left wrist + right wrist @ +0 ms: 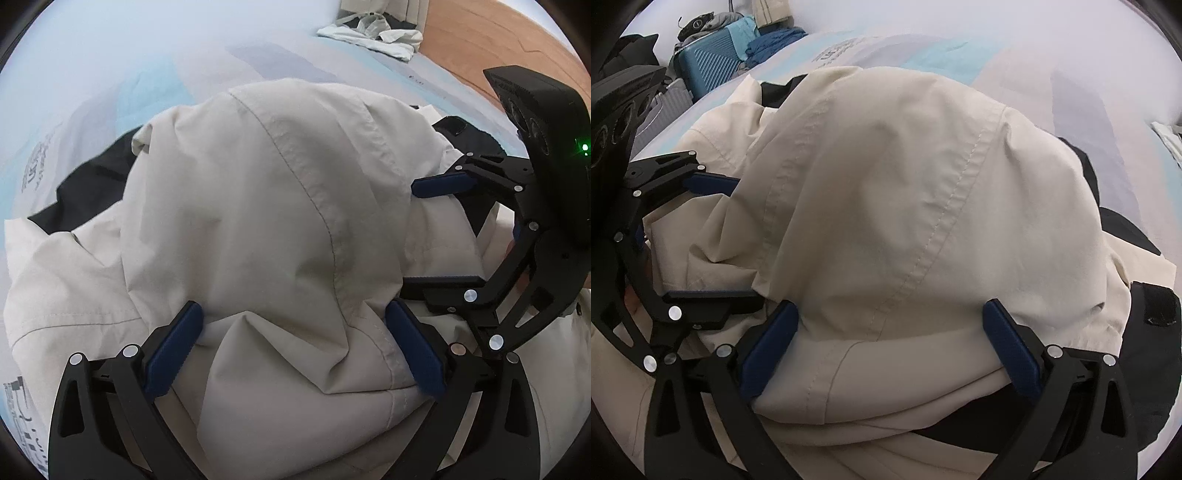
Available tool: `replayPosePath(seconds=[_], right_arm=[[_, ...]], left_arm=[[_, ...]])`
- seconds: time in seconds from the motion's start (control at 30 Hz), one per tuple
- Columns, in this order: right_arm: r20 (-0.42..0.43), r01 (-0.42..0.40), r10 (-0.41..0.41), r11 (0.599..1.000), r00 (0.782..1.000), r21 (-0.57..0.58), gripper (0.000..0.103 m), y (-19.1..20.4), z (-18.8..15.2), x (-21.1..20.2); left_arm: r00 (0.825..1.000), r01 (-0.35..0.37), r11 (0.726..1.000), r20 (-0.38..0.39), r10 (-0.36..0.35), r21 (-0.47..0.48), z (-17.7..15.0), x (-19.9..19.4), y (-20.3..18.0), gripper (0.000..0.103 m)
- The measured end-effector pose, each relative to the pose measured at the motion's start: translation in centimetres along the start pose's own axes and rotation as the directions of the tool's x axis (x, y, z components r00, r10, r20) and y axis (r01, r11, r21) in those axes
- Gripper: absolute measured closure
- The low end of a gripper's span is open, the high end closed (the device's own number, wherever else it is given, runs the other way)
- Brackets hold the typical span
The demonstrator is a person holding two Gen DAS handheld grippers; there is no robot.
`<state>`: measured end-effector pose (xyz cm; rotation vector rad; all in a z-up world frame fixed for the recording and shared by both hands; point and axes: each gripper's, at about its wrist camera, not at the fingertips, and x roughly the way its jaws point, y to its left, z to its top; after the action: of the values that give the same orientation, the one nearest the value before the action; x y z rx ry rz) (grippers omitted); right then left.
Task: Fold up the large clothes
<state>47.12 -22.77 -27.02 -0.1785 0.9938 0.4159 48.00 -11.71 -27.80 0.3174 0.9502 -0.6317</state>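
Jacket (266,221) fabric — beige with black lining — lies heaped on the bed (110,74), its folded bulk bulging between both pairs of tongs. Left tongs (295,354) are spread wide, blue pads touching the cloth on either side without pinching it. Right tongs (890,350) stand wide too, just beside the left ones. A blue suitcase (705,68) sits beyond the bed — a crumpled pale garment (373,37) lies at its far edge.

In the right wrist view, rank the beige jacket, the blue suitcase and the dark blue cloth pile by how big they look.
1. Beige jacket, close to the camera, so partly inflated.
2. Blue suitcase.
3. Dark blue cloth pile, nearly the suitcase's size; that ranking is unsure.
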Motion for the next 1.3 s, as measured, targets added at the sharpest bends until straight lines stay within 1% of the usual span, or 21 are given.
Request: replayPosePath(seconds=[0.07,0.17,0.23,0.37,0.47,0.6,0.67,0.8,0.93,1.0,1.07,1.1,1.23,1.3], right_arm=[[0.012,0.006,-0.006,1.0,1.0,0.017,0.007,0.1,0.1,-0.5],[0.015,0.02,-0.02,0.998,1.0,0.053,0.007,0.2,0.3,-1.6],[0.032,0.013,-0.016,0.997,0.999,0.082,0.007,0.3,0.3,-2.7],[0.061,-0.016,0.008,0.989,0.998,0.147,0.007,0.6,0.0,-5.3],[0.073,0.004,-0.014,0.991,0.997,0.133,0.007,1.4,-0.7,-7.5],[0.05,0.036,-0.042,0.992,0.998,0.118,0.007,2.5,-2.0,-9.5],[0.027,0.052,-0.055,0.991,0.998,0.125,0.007,3.1,-2.7,-10.2],[-0.017,0.109,-0.108,0.978,0.994,0.176,0.007,4.1,-4.3,-12.6],[-0.02,0.151,-0.15,0.958,0.988,0.245,0.007,5.4,-5.7,-15.7],[-0.025,0.162,-0.161,0.943,0.987,0.291,0.007,6.0,-6.7,-17.2],[-0.02,0.155,-0.156,0.937,0.987,0.313,0.007,6.6,-7.7,-18.4],[-0.016,0.153,-0.156,0.938,0.988,0.312,0.007,7.0,-8.3,-19.1],[0.01,0.15,-0.159,0.948,0.987,0.28,0.007,8.6,-10.9,-21.0],[0.006,0.148,-0.155,0.955,0.988,0.257,0.008,9.4,-13.0,-22.2]], left_arm=[[1.0,-0.022,1.0,0.008,0.022,0.003,0.1,-0.6,-0.1,0.006],[0.997,-0.062,0.998,0.042,0.062,0.01,0.1,-2.4,-0.7,0.006],[0.995,-0.081,0.997,0.059,0.081,-0.004,-0.1,-3.9,-1.1,0.006],[0.995,-0.082,0.994,0.046,0.085,-0.078,-1.1,-6.4,-1.0,0.006],[0.995,-0.084,0.989,0.041,0.09,-0.125,-2.3,-8.2,-0.7,0.006],[0.992,-0.118,0.981,0.028,0.124,-0.155,-4.4,-10.8,-0.7,0.006],[0.992,-0.12,0.977,0.016,0.125,-0.174,-5.5,-12.1,-0.5,0.006],[0.989,-0.148,0.969,-0.007,0.15,-0.198,-6.7,-15.0,-1.3,0.006],[0.986,-0.162,0.963,-0.011,0.163,-0.215,-8.1,-17.6,-2.3,0.006],[0.986,-0.163,0.958,-0.02,0.163,-0.235,-9.2,-18.8,-3.0,0.006],[0.989,-0.144,0.957,-0.027,0.142,-0.253,-10.6,-20.0,-3.9,0.006],[0.989,-0.15,0.956,-0.032,0.147,-0.252,-11.1,-20.4,-4.2,0.006],[0.975,-0.222,0.943,-0.043,0.218,-0.249,-14.9,-23.3,-6.4,0.006],[0.969,-0.247,0.936,-0.054,0.242,-0.25,-16.9,-24.5,-7.3,0.006]])
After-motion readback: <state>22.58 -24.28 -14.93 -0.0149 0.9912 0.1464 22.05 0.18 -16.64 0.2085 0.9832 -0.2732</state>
